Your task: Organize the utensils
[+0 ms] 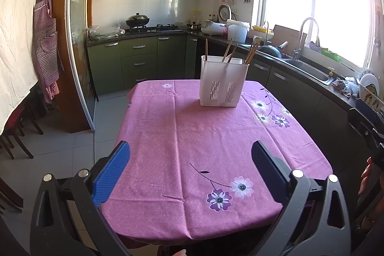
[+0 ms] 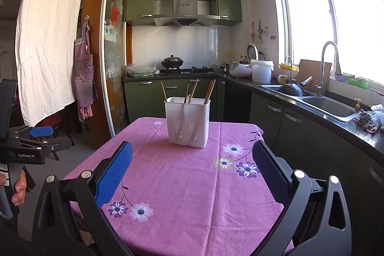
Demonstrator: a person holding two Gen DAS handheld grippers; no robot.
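Nearest you, both sets of jaws stand wide and hold nothing: your left gripper (image 1: 190,168) hangs over the near edge of the pink flowered cloth covering the worktop (image 1: 168,136), and your right gripper (image 2: 192,172) sits a little further in over the same cloth. Straight ahead of both, well beyond the blue pads (image 2: 114,174), stands the white slotted plastic utensil holder (image 1: 223,83), upright, with several brown wooden chopsticks (image 1: 250,53) leaning in its compartments. No loose utensil shows on the cloth between the jaws and the holder, so little seems left to sort.

The risks lie in the holder itself. It looks tall, light and narrow-based, so a push from one pad high on its wall could tip it and spill the sticks. The cloth may slide or wrinkle if you drag against it. The chopsticks lean at different angles; closing on one thin stick off-centre could let it twist out or lever its neighbours.
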